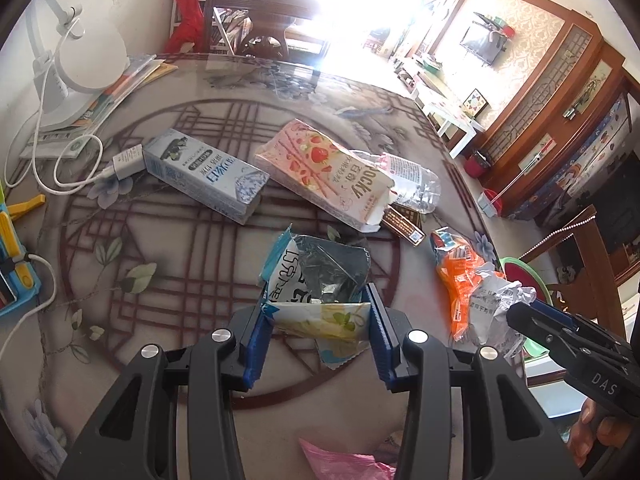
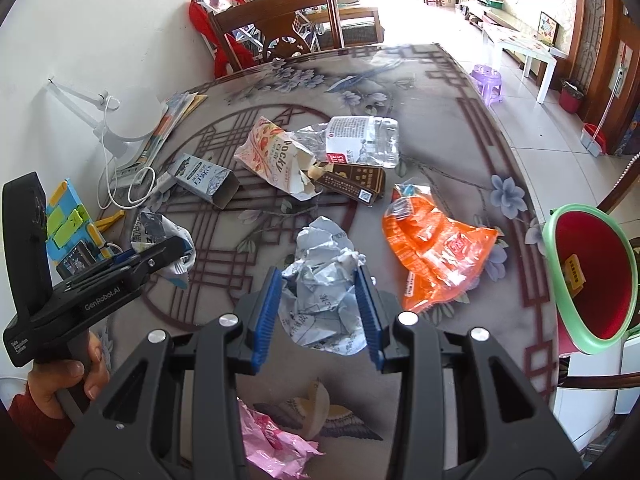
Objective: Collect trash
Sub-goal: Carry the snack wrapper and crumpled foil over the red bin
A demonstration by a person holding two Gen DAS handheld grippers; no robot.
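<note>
My left gripper (image 1: pixel 318 320) is shut on a blue, white and yellow snack wrapper (image 1: pixel 316 280) over the table's middle; it also shows in the right wrist view (image 2: pixel 168 240). My right gripper (image 2: pixel 318 300) is shut on a crumpled white paper (image 2: pixel 324 292), also seen at the right of the left wrist view (image 1: pixel 496 300). An orange wrapper (image 2: pixel 432 252) lies right of the paper. A red bin with a green rim (image 2: pixel 588 276) is tilted at the table's right edge. A pink Pocky box (image 1: pixel 324 172), a blue-white carton (image 1: pixel 204 172), a crushed clear bottle (image 2: pixel 360 140) and a brown box (image 2: pixel 352 184) lie farther back.
A pink plastic wrapper (image 2: pixel 276 444) lies at the near edge of the table (image 2: pixel 440 92). A white desk lamp (image 1: pixel 76 64) with cables, books and a blue toy (image 2: pixel 72 224) stand at the left. A wooden chair (image 2: pixel 280 20) stands behind the table.
</note>
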